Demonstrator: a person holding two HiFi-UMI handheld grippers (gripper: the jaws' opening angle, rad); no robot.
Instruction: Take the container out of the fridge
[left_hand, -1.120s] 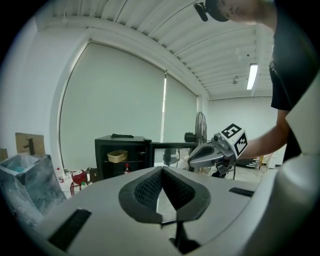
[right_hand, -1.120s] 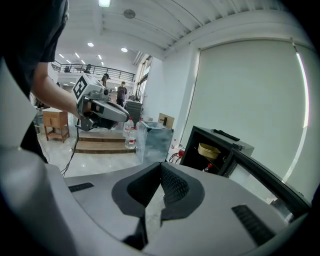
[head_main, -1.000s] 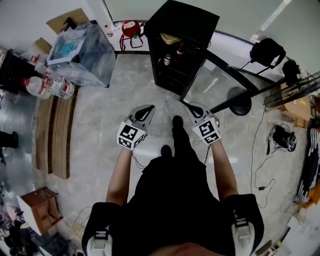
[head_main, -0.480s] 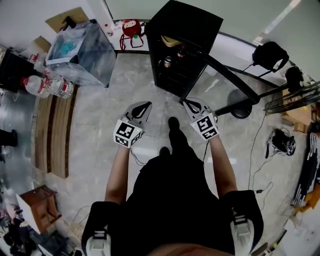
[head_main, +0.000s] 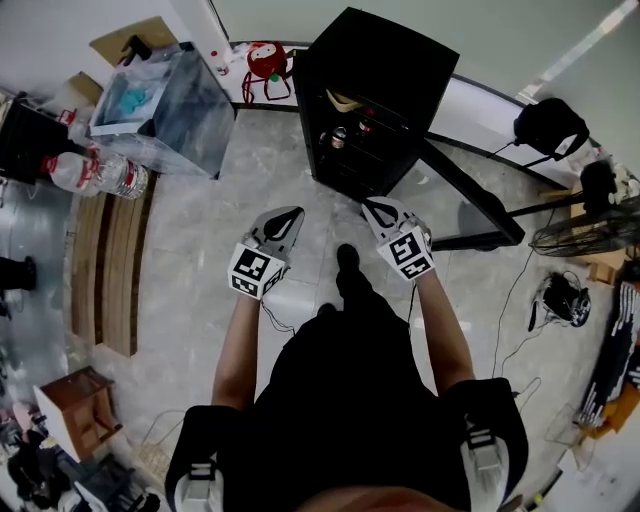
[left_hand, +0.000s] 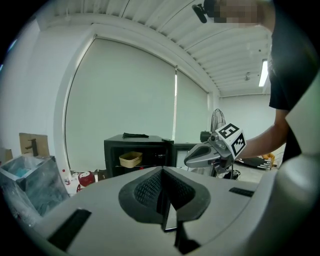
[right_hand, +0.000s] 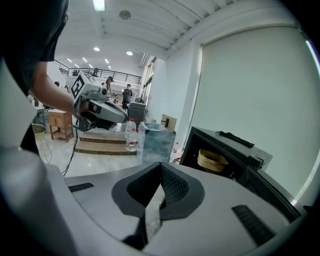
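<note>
A small black fridge stands on the floor ahead with its door swung open to the right. A tan container sits on its top shelf; it also shows in the left gripper view as the container and in the right gripper view as the container. Cans stand on the shelf below. My left gripper and right gripper are held side by side in front of the fridge, short of it. Both are shut with nothing between the pads.
A clear plastic box stands left of the fridge, with water bottles and wooden steps further left. A red bag lies by the wall. A fan and cables are at the right.
The person has stepped closer to the fridge, and both grippers have edged forward toward it. The jaws stay shut.
</note>
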